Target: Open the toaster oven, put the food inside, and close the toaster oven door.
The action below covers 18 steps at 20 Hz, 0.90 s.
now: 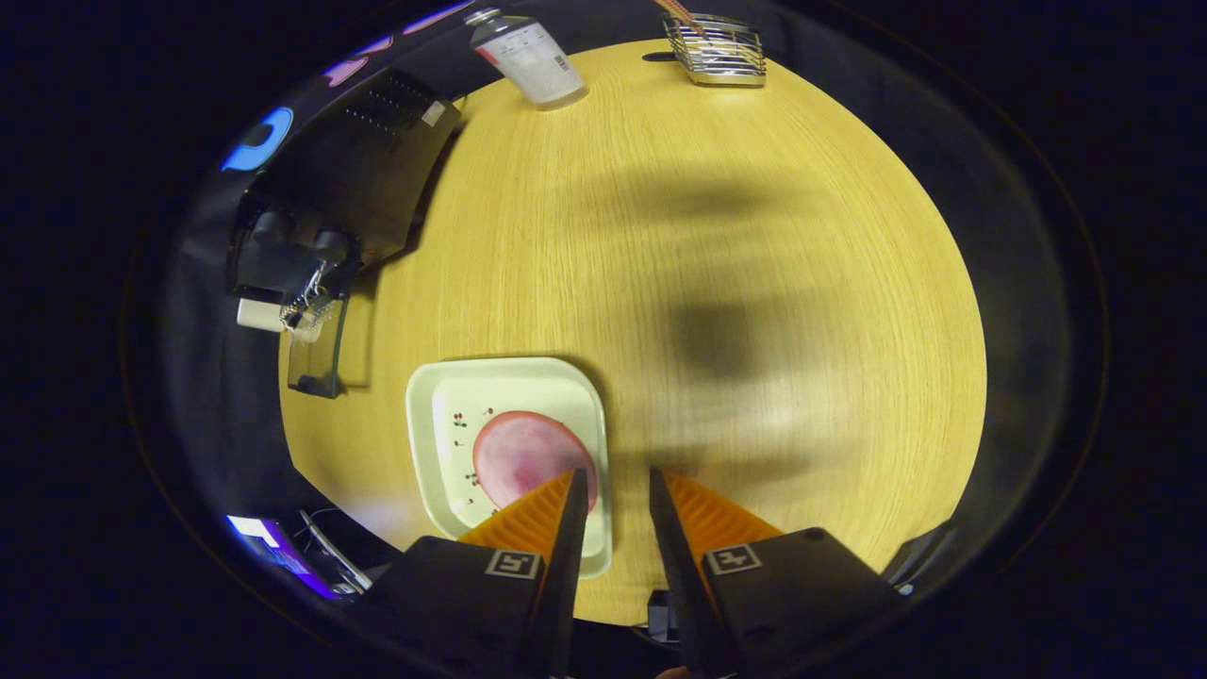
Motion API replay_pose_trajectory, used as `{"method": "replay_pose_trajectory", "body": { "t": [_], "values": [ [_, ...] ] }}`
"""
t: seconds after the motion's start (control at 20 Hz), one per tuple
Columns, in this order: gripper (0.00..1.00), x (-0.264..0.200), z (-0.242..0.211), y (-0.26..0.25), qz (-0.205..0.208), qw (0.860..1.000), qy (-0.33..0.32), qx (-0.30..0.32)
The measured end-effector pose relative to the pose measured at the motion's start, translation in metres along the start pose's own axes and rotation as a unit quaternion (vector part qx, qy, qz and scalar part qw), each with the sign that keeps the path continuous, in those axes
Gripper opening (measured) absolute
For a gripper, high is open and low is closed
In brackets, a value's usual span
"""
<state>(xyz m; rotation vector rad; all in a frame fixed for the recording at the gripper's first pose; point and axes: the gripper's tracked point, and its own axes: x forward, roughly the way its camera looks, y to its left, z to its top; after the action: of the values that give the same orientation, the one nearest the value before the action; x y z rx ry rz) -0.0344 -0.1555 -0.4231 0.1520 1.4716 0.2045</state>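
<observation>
The gripper [613, 483] hangs spread and empty over the counter [754, 283], its left finger above the ham slice [523, 453] on the plate [443, 396]; the toaster oven [349, 179] door hangs open far left, ready for the food.

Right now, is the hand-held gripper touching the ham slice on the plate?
Cannot tell. In the gripper view one finger overlaps the ham slice on the plate, but height above it is unclear; the hand-held gripper is open.

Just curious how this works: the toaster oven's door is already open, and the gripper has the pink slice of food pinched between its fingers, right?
Not quite. The gripper view shows the gripper open and holding nothing; the pink slice lies on the plate. The toaster oven door is open, as you said.
</observation>
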Motion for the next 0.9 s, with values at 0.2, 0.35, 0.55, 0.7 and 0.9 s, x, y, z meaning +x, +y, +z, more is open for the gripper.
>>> {"method": "replay_pose_trajectory", "body": {
  "t": [0.2, 0.35, 0.55, 0.7, 0.9],
  "values": [
    [0.13, -0.008, 0.003, 0.006, -0.004, 0.999, -0.01, -0.04],
    [0.11, -0.007, 0.007, 0.003, 0.017, 0.999, -0.011, -0.027],
    [0.06, -0.011, 0.002, -0.003, 0.118, 0.991, -0.004, 0.059],
    [0.06, -0.03, -0.006, -0.011, 0.178, 0.977, -0.029, 0.111],
    [0.06, -0.047, 0.009, -0.005, 0.236, 0.96, -0.073, 0.134]
  ]
}}
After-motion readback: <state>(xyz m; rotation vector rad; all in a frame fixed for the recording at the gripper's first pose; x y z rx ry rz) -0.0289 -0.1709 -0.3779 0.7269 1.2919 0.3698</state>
